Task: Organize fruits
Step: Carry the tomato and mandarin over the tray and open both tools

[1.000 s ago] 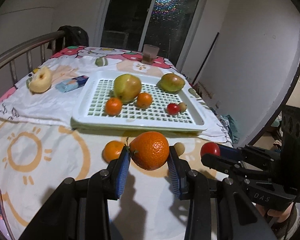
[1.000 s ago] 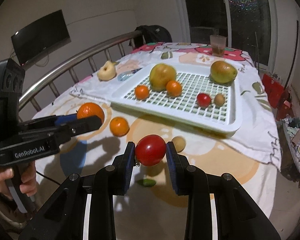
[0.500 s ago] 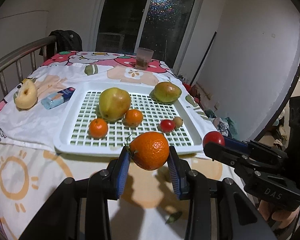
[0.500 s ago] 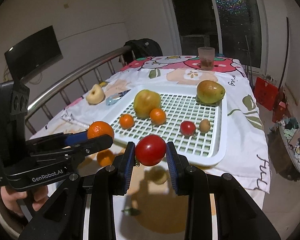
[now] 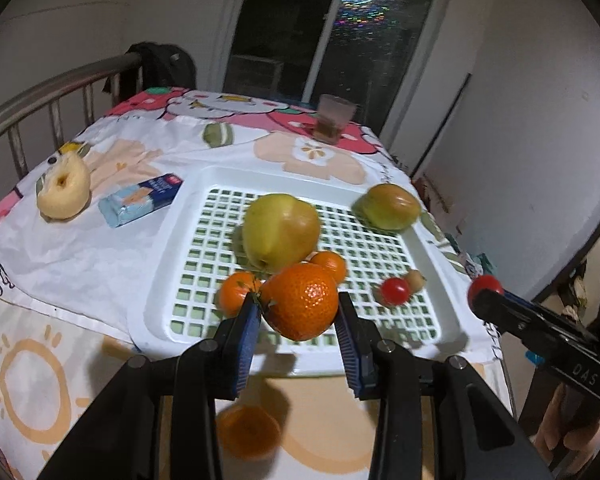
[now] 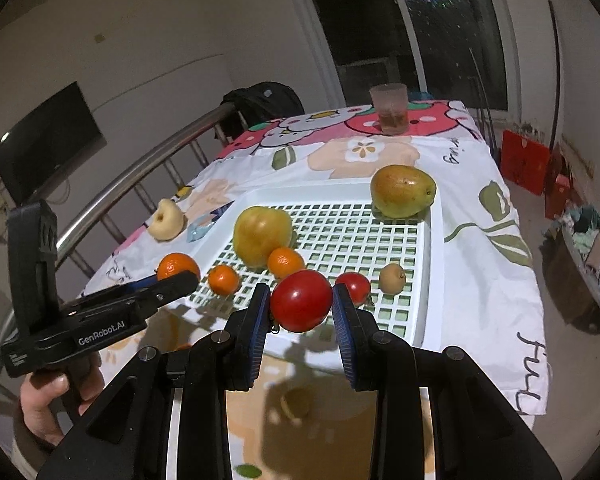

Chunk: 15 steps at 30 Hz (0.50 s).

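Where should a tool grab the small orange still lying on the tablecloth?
Take the small orange across its widest middle, coming straight down from above. It is round, sits alone on the flat cloth in front of the tray, and nothing crowds its sides.

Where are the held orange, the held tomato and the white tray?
orange (image 5: 302, 306): left wrist view, middle of its peel.
tomato (image 6: 301, 306): right wrist view, centre of its red skin.
white tray (image 6: 434, 264): right wrist view, its right rim.

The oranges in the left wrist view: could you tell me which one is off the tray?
The small orange on the tablecloth below the left hand-held gripper; two others lie in the white tray, the largest is gripped.
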Motion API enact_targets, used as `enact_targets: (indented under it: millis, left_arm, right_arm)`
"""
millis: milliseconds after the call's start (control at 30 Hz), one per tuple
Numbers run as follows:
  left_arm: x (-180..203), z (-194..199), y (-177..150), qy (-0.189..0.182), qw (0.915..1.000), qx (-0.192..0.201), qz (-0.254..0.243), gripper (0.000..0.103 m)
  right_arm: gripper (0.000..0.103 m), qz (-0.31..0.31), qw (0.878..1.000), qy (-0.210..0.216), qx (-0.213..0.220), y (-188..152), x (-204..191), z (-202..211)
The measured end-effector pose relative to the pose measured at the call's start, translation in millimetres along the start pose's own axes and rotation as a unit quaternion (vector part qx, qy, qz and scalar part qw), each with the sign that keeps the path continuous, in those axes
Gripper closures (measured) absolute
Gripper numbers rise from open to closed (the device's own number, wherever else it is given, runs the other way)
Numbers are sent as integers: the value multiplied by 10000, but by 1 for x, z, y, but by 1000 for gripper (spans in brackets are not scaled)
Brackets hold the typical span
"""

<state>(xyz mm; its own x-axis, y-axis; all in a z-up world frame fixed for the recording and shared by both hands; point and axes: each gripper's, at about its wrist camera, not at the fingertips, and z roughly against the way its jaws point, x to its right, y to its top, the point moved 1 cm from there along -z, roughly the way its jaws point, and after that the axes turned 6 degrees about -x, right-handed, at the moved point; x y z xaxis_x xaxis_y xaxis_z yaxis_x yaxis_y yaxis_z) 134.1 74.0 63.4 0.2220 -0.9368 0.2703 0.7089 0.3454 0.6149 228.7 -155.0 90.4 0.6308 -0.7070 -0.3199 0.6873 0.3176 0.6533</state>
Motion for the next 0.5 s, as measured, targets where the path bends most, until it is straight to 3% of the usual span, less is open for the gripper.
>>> enact_targets:
  millis: [267, 500]
  left_arm:
    - [-9, -31, 0, 221, 9993, -275, 156, 63]
    - [8, -40, 0, 95, 9992, -385, -82, 63]
  right_arm:
    - [73, 36, 9993, -231, -300, -3, 1, -33]
    - [73, -12, 9978, -418, -514, -9, 9, -51]
